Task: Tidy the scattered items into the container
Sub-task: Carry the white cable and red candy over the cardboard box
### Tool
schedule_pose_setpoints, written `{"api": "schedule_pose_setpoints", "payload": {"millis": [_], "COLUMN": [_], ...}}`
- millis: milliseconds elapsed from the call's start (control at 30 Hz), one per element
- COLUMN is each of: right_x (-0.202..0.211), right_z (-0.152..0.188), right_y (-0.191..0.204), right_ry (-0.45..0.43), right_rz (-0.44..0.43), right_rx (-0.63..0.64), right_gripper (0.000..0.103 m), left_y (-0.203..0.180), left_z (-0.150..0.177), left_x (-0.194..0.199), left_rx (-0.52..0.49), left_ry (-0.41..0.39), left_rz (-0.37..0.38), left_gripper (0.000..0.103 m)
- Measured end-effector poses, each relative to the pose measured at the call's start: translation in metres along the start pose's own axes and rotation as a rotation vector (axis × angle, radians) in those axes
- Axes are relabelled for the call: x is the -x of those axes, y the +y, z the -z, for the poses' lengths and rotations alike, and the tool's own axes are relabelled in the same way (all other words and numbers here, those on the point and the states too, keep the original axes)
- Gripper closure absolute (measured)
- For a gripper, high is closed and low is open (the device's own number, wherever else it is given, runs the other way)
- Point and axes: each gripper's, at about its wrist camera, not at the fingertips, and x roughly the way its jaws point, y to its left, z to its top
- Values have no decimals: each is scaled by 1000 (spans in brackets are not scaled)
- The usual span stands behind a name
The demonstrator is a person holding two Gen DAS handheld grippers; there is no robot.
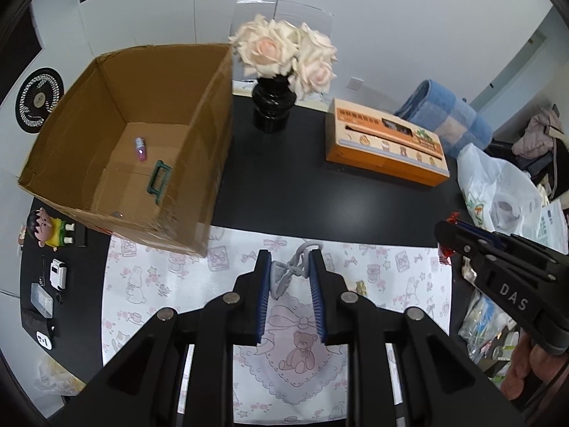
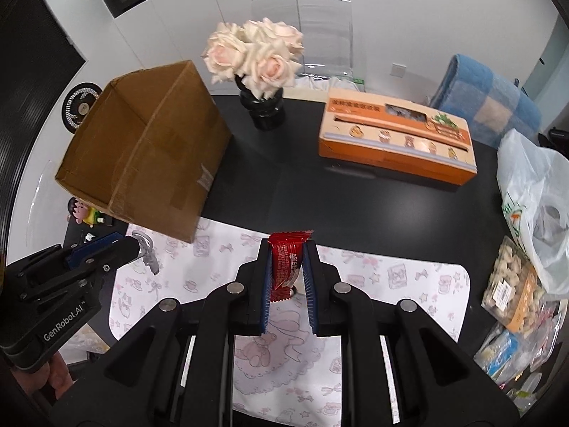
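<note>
Cardboard dominates our left wrist view: the open box (image 1: 135, 149) stands ahead-left on the table (image 1: 284, 185), a pink tube (image 1: 140, 148) and green clip (image 1: 158, 177) already inside. Our left gripper (image 1: 290, 267) pinches a grey keyring (image 1: 291, 270) above the placemat (image 1: 170, 284); its loose dangling loops could slip free or snag on the box wall. From the right wrist view, our right gripper (image 2: 287, 259) clamps a red snack packet (image 2: 286, 263); the slick wrapper might slide out, and the roses (image 2: 254, 53) stand near the box.
</note>
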Motion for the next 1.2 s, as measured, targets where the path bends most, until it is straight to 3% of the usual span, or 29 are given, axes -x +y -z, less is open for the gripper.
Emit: {"api": "schedule_pose_setpoints", "payload": {"millis": [833, 1200], "right_x": [-26, -54], "right_z": [-69, -101], "right_y": [121, 181], "right_ry": [-11, 13], "right_rz": [-96, -122], "right_rx": [145, 215], "right_gripper": [86, 86], "left_y": [103, 148], "left_z": [-44, -63], "left_x": [30, 24], "left_rx": [172, 226], "left_ry": [-93, -103], "left_rz": [-44, -63], "left_gripper": [82, 82]}}
